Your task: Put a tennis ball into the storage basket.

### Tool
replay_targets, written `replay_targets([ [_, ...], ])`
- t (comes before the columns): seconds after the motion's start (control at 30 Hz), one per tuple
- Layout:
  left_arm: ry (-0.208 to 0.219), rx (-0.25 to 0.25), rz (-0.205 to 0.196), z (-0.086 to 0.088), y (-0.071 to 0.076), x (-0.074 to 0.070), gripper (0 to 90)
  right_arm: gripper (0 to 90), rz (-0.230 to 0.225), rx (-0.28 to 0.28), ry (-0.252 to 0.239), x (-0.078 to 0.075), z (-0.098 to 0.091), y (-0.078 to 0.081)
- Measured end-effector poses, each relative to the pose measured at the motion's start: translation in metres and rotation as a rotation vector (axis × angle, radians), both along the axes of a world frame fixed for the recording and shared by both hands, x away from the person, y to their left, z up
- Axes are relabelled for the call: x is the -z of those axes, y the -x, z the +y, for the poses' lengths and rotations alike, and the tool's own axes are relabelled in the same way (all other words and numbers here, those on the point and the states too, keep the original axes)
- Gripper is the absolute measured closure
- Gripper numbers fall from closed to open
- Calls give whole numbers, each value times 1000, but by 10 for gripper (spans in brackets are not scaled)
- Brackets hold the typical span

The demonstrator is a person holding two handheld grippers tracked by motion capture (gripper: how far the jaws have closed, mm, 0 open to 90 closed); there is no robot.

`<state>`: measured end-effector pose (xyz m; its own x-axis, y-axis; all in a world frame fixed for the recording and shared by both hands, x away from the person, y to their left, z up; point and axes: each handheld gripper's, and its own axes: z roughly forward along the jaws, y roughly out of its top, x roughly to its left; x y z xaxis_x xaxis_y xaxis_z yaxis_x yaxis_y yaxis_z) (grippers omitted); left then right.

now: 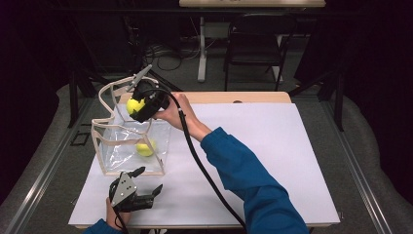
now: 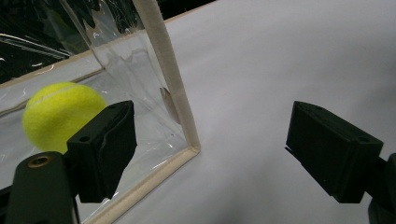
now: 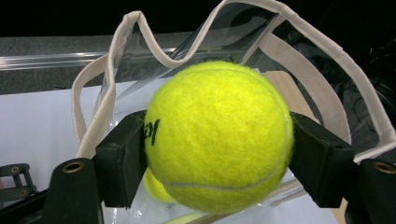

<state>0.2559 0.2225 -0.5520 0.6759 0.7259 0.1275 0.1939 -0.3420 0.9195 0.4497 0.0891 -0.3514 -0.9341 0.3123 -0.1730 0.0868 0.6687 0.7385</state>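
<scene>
A clear plastic bag [image 1: 113, 146] with beige trim and handles stands open on the left of the white sheet. One yellow tennis ball [image 1: 145, 147] lies inside it on the bottom. My right gripper [image 1: 137, 108] hovers over the bag's far rim, shut on a second tennis ball [image 1: 132, 104]. In the right gripper view that ball [image 3: 219, 130] sits squeezed between both pads [image 3: 123, 158], with the bag's handles [image 3: 327, 70] behind it. My left gripper [image 1: 150, 179] rests open near the bag's front corner, nothing between its jaws. In the left gripper view the bagged ball [image 2: 58, 114] shows through the plastic beside the trim [image 2: 168, 79].
A white sheet [image 1: 272, 161] covers the wooden table [image 1: 253, 96]; its right half is bare. A black cable [image 1: 204, 170] trails from the right gripper along the blue sleeve [image 1: 243, 175]. A dark chair [image 1: 255, 44] and a table leg [image 1: 201, 48] stand beyond.
</scene>
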Motion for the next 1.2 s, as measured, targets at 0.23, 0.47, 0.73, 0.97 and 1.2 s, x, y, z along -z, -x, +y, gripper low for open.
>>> replay_targets([
  [0.23,2,2,0,0,0,0,160,259,15,-15,11,4,3,1],
  [0.47,-3,1,-2,1,0,0,160,160,36,-27,13,7,3,2],
  [0.73,0,0,1,0,0,0,160,43,14,11,-72,-7,-20,1],
  [0.97,-2,0,1,-1,0,0,160,15,23,32,-94,-10,-43,0],
  [1.2,-6,2,0,-2,0,0,160,14,26,36,-95,-9,-46,0],
])
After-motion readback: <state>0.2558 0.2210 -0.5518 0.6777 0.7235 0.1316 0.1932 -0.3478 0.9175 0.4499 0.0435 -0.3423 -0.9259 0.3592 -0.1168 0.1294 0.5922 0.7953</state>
